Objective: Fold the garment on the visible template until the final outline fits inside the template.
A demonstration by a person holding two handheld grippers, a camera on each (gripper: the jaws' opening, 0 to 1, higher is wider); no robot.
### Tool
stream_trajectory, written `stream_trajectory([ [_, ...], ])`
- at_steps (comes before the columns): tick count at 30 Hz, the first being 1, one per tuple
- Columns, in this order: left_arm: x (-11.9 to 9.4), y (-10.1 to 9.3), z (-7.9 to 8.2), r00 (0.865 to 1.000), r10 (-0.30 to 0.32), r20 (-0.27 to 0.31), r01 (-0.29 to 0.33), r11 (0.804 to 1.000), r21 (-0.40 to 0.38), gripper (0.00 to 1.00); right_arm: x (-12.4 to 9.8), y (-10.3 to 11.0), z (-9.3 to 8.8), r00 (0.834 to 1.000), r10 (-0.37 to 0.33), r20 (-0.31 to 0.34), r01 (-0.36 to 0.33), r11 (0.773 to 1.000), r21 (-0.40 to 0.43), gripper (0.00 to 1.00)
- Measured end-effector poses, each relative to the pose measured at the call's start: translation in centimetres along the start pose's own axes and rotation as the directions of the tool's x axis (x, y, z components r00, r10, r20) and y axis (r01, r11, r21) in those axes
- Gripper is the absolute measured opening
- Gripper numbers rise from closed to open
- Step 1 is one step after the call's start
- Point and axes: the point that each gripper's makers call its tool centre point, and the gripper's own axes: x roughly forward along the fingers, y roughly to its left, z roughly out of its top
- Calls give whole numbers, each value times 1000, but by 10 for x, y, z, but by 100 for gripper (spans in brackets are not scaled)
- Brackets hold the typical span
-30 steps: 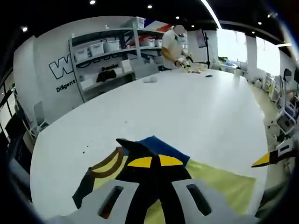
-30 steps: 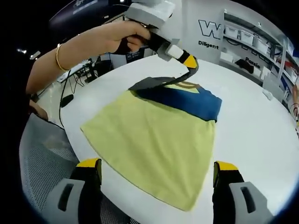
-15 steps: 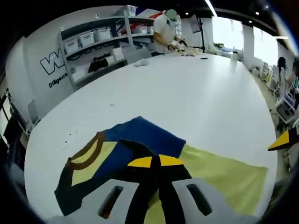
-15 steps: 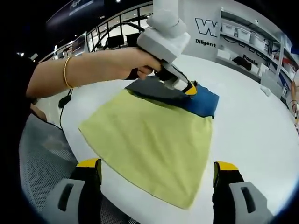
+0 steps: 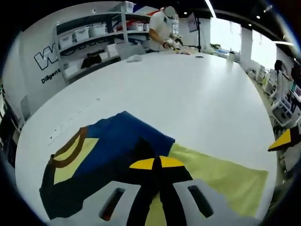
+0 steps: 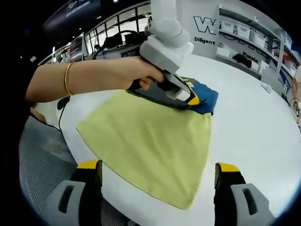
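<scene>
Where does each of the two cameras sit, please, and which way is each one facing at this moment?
Left gripper view: rides the left gripper, low over the garment, facing across the white table toward shelves and a distant person; its jaws meet on the dark fabric.
Right gripper view: rides the right gripper, jaws wide apart, looking across the garment's yellow body at the person's hand holding the left gripper.
Shared: garment, table, shelves; the right gripper's yellow tip shows at the left gripper view's edge.
</scene>
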Motion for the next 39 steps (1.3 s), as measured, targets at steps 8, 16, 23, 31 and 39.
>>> stream_trajectory([
  [8, -16, 23, 6, 998, 46, 38, -45, 999, -21, 56, -1, -2, 3, 1000, -1, 14, 1, 1000, 19, 99],
  [16, -34, 47, 12, 993, 66, 94, -56, 993, -107, 97, 1, -1, 5, 1000, 4, 21, -5, 999, 34, 99],
  [23, -57, 70, 0, 988, 120, 101, -109, 989, -102, 99, 3, -2, 6, 1000, 2, 26, -3, 999, 47, 99],
  [31, -85, 105, -35, 980, 186, 69, -177, 978, -113, 99, 1, -9, 5, 999, -18, 41, 16, 998, 63, 99],
  [39, -115, 146, -68, 959, 283, 31, -273, 945, -181, 98, 4, -5, 2, 999, -8, 38, 5, 998, 64, 99],
])
